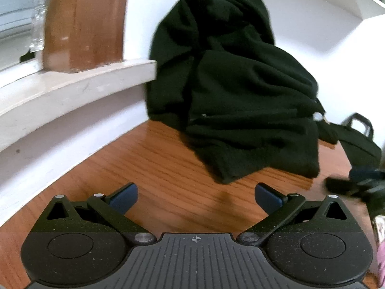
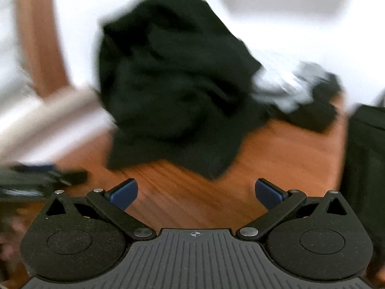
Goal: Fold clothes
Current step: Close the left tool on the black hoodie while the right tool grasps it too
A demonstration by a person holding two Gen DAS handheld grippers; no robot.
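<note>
Black fleece (image 1: 231, 89) lies in one crumpled heap on the wooden table (image 1: 163, 168), its back part leaning up against the white wall (image 1: 308, 31) beside a white sill (image 1: 72, 89). Its long axis runs from the wall toward the cameras, and one folded corner (image 1: 228, 173) points at the near edge of the table. One brown post (image 1: 84, 21) stands on the sill. One black bag (image 1: 361, 139) sits to the right of the heap.

Two grippers are in view. The left gripper (image 1: 196, 198) hovers over bare wood, just short of the fleece, fingers spread wide and holding nothing. The right gripper (image 2: 196, 193) is likewise wide and empty, close to the fleece (image 2: 173, 89). Its view is blurred; a pale cloth (image 2: 281, 86) shows at the right of the heap, not clear enough to name.
</note>
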